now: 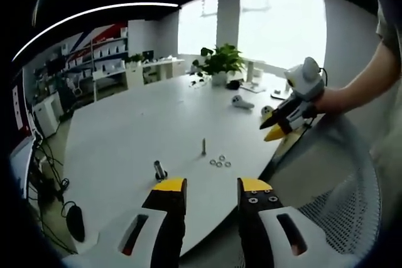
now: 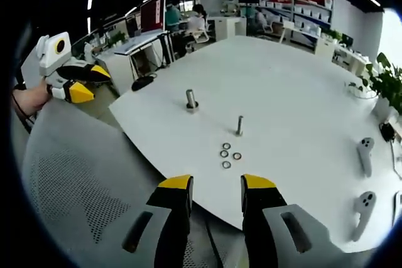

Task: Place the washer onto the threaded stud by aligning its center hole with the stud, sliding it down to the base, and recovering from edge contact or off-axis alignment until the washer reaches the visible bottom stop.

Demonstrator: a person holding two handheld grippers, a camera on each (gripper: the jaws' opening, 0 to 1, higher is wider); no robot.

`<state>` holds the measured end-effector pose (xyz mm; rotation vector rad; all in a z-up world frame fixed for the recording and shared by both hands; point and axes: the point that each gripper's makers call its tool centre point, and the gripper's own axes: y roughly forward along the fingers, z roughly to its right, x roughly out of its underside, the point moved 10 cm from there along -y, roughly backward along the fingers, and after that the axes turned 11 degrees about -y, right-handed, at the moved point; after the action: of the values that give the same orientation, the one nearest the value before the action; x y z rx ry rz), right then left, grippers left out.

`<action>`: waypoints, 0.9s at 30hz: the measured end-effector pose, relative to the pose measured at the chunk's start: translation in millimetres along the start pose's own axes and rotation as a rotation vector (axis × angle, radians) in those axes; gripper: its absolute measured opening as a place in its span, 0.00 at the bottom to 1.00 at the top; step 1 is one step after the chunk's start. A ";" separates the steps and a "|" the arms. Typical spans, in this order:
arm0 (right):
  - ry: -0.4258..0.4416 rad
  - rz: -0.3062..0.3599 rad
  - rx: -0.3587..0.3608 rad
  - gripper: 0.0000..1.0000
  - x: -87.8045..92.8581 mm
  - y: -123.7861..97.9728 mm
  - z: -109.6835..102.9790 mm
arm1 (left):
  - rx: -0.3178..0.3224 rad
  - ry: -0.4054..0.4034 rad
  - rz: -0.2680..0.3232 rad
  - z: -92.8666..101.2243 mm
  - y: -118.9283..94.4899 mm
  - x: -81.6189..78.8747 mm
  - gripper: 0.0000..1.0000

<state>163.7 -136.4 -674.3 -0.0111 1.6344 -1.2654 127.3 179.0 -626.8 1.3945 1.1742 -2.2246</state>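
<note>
- I see four small washers point(image 2: 228, 155) lying flat in a little bunch on the white counter point(image 2: 295, 86). They are just past the tips of my right gripper point(image 2: 217, 186) and a bit above the gap between its jaws.
- The thin threaded stud point(image 2: 239, 125) stands upright on the counter just beyond the washers. It has no washer on it.
- A fatter bolt point(image 2: 191, 100) stands further back, to the left of the stud.
- In the left gripper view the washers point(image 1: 220, 162) lie ahead of my left gripper point(image 1: 210, 187), with the stud point(image 1: 203, 147) behind them and the fat bolt point(image 1: 159, 170) close to the left jaw tip.
- The right gripper view shows two white game controllers point(image 2: 365, 155) on the right of the counter. The left gripper view shows a green potted plant point(image 1: 219, 64) at the far end.
- Each view shows the other gripper up in the air off the edge of the counter, held by a hand point(image 2: 31, 98).
- Both grippers are held wide apart and hold nothing. They touch nothing.
- A grey mesh chair back point(image 2: 81, 180) sits below my right gripper.
</note>
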 end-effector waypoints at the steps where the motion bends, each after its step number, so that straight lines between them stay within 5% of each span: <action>1: 0.006 0.000 0.000 0.33 0.4 0.0 0.2 | 0.007 -0.004 0.005 -0.3 -0.6 -0.1 0.30; 17: -0.025 -0.048 -0.027 0.33 3.8 2.9 -3.5 | -0.008 0.002 0.012 -1.2 -2.2 0.7 0.29; 27: 0.012 -0.019 -0.021 0.33 2.3 1.4 -2.1 | -0.002 0.027 -0.006 1.2 -1.0 2.4 0.29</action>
<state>161.9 -135.5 -677.1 -0.0323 1.6617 -1.2645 124.7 179.2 -628.1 1.4266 1.1912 -2.2142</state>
